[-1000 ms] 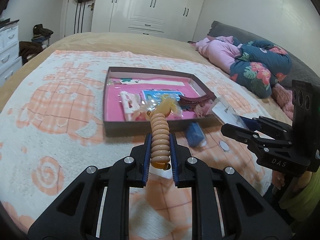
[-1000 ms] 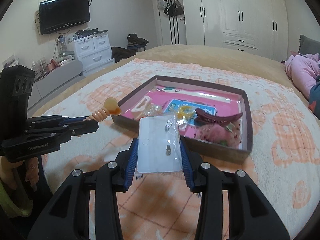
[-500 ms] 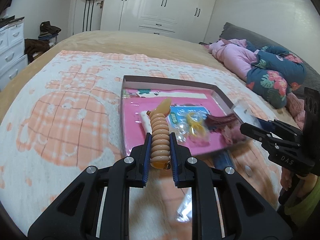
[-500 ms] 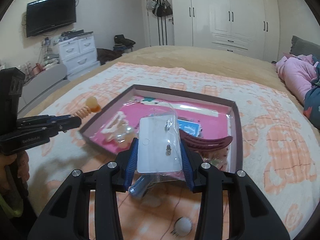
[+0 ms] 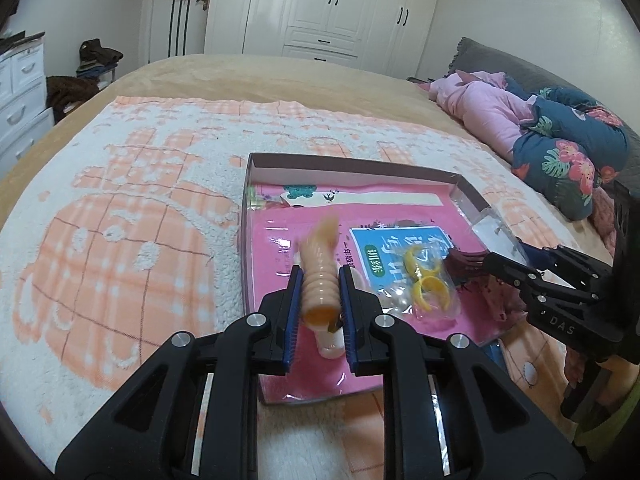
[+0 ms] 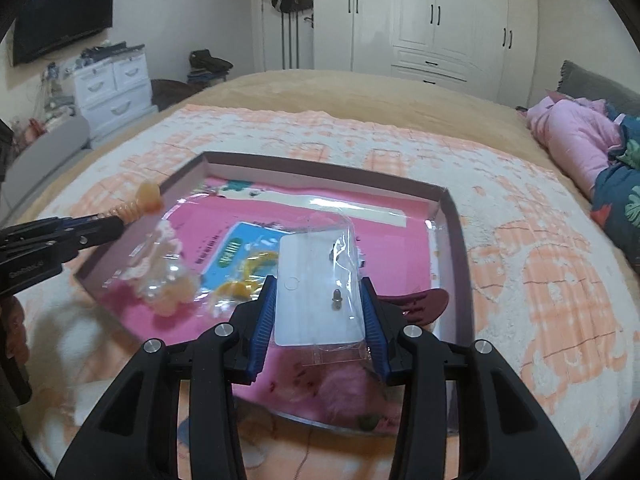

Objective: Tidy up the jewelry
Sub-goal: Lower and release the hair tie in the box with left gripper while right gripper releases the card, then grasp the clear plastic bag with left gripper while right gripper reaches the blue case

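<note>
Both loads are being brought over the box [image 6: 448,208] for dropping in. The left gripper [image 5: 320,304], clamped tight on a coiled band [image 5: 318,280], hovers above the box's near left corner; the right gripper [image 6: 318,316], part-open, pinches an earring card [image 6: 312,288] above its near edge. Next, each must lower to a bare patch of pink floor and release.

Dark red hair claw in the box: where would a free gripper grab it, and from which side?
Take the dark red hair claw across its curved spine, coming from above: it lies flat by the box's right wall. The earring card bag in the right gripper hides its left end, so aim for the exposed right half.
</note>
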